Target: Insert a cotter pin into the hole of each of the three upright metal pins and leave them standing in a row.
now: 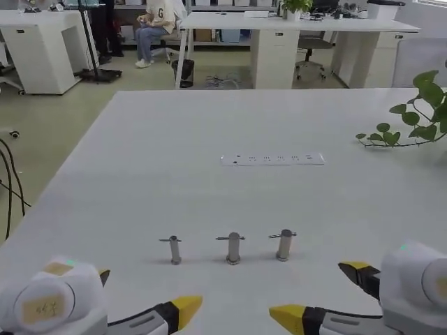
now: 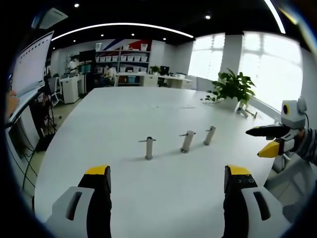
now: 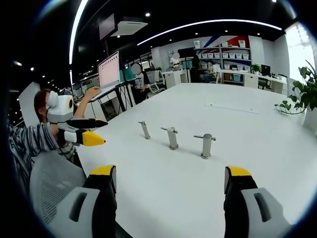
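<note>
— Three upright metal pins stand in a row on the white table [image 1: 140, 139]: the left pin [image 1: 174, 250], the middle pin [image 1: 233, 248] and the right pin [image 1: 283, 246], near one another but not touching.

— And the cotter pins [image 1: 225, 238]?

— Three as well, one through the top of each upright, with the ends sticking out sideways.

— What else lies on the table?

— One white power strip [image 1: 272, 159], farther back and well apart from the row. One leafy plant [image 1: 422, 130] reaches in at the right edge.

— The room?

— An open office with a pale floor and more white desks [image 1: 274, 56]. One seated person [image 1: 159, 17] is at the back. The left gripper view has shelves of storage boxes [image 2: 124, 58] along the far wall; I cannot tell what is in them.

— The grippers?

— Two. The left gripper [image 1: 145, 292] and the right gripper [image 1: 320, 293] hover over the near edge of the table, short of the row. Each has its yellow-tipped jaws spread wide with nothing between them.
</note>
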Demonstrator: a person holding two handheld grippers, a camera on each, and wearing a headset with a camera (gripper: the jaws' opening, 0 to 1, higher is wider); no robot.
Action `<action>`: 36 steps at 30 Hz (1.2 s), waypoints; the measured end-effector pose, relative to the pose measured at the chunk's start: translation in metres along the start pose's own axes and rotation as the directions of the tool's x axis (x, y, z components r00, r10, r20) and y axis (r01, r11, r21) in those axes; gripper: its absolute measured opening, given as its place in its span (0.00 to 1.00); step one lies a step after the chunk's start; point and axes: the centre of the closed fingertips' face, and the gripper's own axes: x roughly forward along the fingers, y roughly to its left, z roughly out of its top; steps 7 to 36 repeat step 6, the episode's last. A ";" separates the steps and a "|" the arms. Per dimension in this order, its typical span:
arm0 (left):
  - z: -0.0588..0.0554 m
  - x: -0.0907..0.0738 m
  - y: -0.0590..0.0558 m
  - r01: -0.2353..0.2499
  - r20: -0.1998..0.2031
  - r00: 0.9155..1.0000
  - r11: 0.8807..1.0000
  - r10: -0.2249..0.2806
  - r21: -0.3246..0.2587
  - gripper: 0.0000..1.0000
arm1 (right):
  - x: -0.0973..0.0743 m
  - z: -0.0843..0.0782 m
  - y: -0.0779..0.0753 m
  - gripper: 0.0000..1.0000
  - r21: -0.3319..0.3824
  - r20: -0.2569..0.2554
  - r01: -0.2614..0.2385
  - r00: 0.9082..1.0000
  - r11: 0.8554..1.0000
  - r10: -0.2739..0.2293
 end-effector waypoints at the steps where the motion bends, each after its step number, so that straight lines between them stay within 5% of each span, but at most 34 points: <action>1: 0.000 0.000 0.000 0.000 0.000 1.000 1.000 0.000 0.000 0.94 | 0.000 0.000 0.000 0.89 0.000 0.000 0.000 1.000 1.000 0.000; 36: -0.001 0.000 0.000 -0.001 -0.005 1.000 1.000 0.001 0.002 0.93 | 0.000 0.001 -0.001 0.88 0.001 0.001 0.001 1.000 1.000 -0.001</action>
